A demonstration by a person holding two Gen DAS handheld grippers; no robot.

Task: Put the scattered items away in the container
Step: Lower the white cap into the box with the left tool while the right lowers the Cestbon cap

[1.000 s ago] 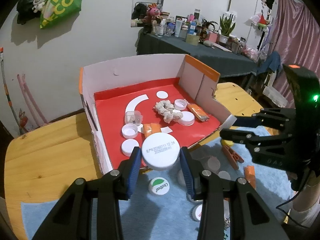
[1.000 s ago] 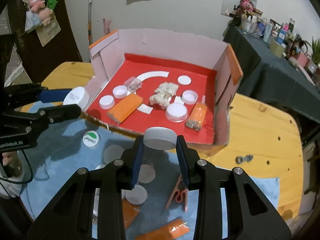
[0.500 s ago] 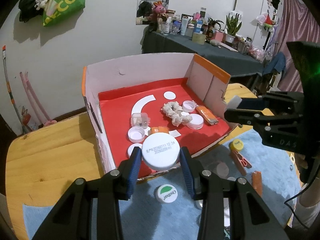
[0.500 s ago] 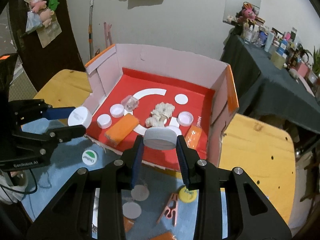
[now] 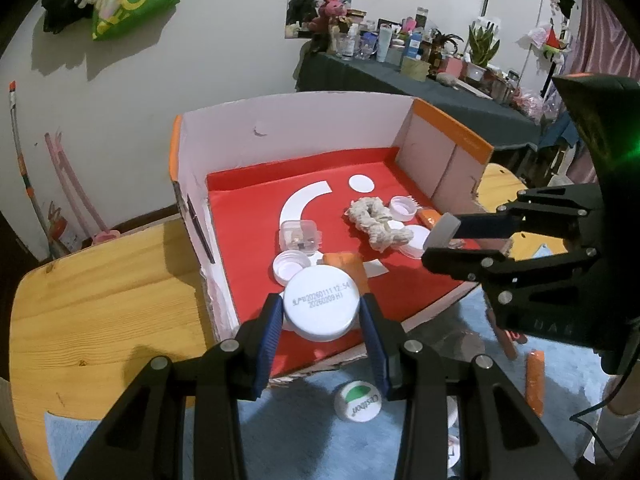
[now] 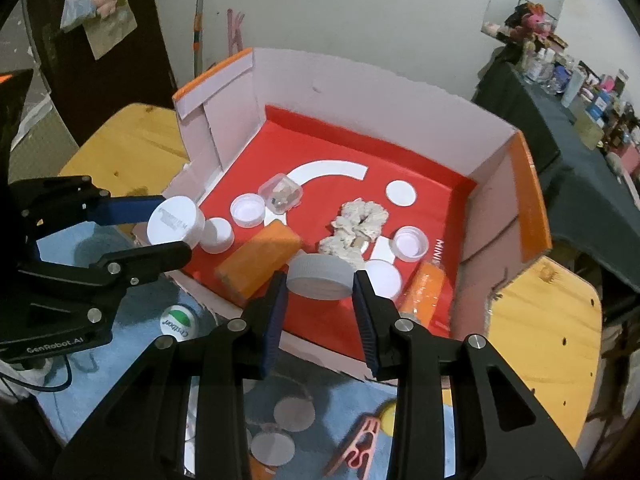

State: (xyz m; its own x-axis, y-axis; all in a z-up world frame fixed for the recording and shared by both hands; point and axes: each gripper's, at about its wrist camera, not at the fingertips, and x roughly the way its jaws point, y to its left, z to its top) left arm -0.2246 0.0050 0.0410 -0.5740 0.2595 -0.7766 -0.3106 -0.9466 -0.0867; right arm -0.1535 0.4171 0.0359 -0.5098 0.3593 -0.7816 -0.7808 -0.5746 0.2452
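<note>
L gripper (image 5: 320,316) clamps a white date-stamped lid (image 5: 321,305); R gripper (image 6: 320,286) clamps a grey cap (image 6: 319,276). Both hang over the red-floored box (image 6: 404,136); lower w/ care, release onto bare floor.

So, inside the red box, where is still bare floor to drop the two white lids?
Bare red floor runs along the back wall behind the white arc, and along the near edge under the right gripper's grey-white lid. The middle is crowded around the rope scrunchie, the orange block and the small caps.
</note>
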